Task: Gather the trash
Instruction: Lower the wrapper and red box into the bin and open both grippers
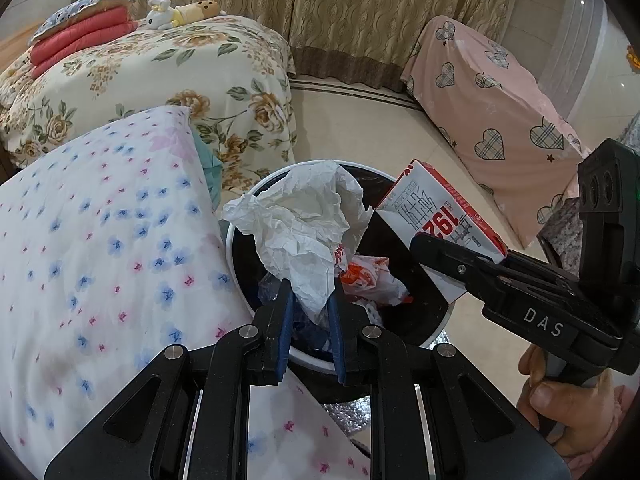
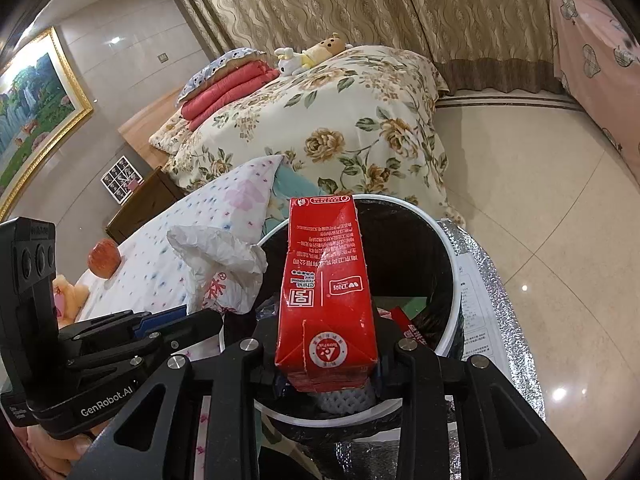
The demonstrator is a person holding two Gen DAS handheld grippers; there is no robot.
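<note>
Left claw [image 1: 310, 312] pinched shut on crumpled white paper [image 1: 304, 224], up over the bin [image 1: 236, 240]. Right claw [image 2: 326, 376] squeezing a red milk box [image 2: 326, 280], long side pointing away across the bin. "192" on its white face only from the left; apple [image 2: 104, 258] only from the right. "DAS", "GenRobot.AI" on claws

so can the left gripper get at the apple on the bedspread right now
Probably not yet. The left gripper is shut on crumpled white paper over the trash bin, so it must drop that first. The apple itself sits uncovered on the bedspread.
</note>
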